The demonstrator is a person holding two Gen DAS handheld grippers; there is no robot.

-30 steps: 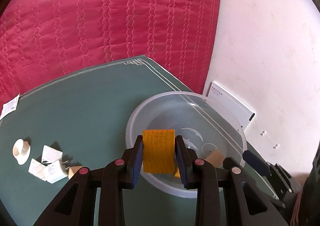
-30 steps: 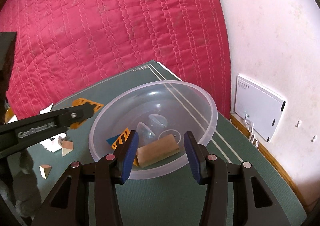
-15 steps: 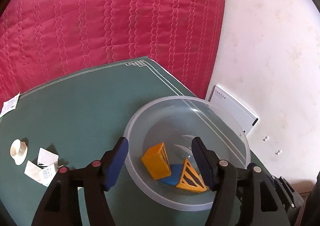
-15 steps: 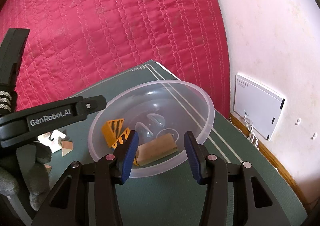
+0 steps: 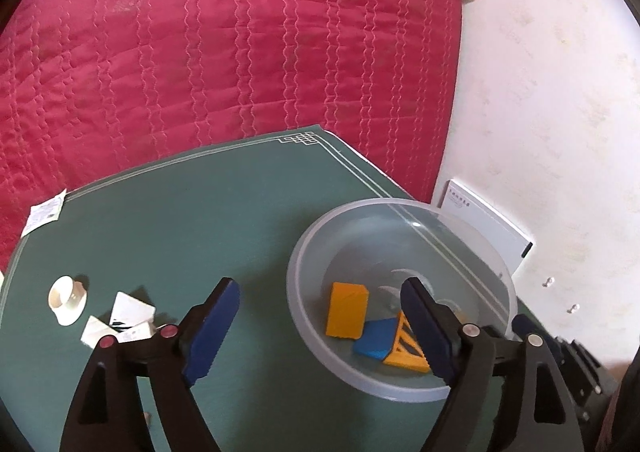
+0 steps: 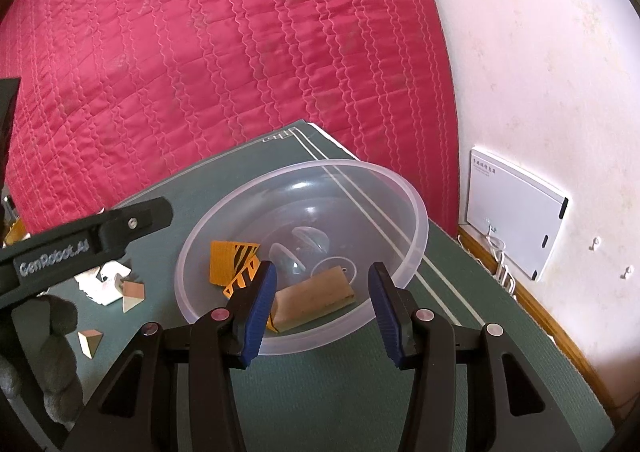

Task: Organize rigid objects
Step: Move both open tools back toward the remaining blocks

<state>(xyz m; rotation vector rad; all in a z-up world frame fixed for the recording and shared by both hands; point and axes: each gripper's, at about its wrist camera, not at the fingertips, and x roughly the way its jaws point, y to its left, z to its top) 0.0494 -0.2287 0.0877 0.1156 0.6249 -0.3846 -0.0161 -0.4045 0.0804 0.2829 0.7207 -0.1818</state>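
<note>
A clear plastic bowl (image 5: 304, 252) (image 6: 416, 212) stands on the green mat. In it lie an orange block (image 5: 346, 310) (image 6: 224, 262), a blue piece (image 5: 376, 340), an orange striped piece (image 5: 406, 350) and a tan wooden block (image 6: 316, 298). My left gripper (image 5: 322, 326) is open and empty, its fingers straddling the bowl's near left rim. My right gripper (image 6: 322, 308) is open and empty at the bowl's near rim, over the wooden block.
Small wooden triangle blocks (image 6: 132, 294) (image 6: 89, 342), white paper scraps (image 5: 130, 310) and a small white cup (image 5: 64, 298) lie on the mat (image 5: 180, 220) left of the bowl. A red quilt (image 5: 240, 32) lies behind. A white wall (image 6: 540, 72) with a white box (image 6: 516, 208) is at right.
My left gripper opened and dropped the orange block into the bowl, then drew back to the left. My right gripper stayed in place, open.
</note>
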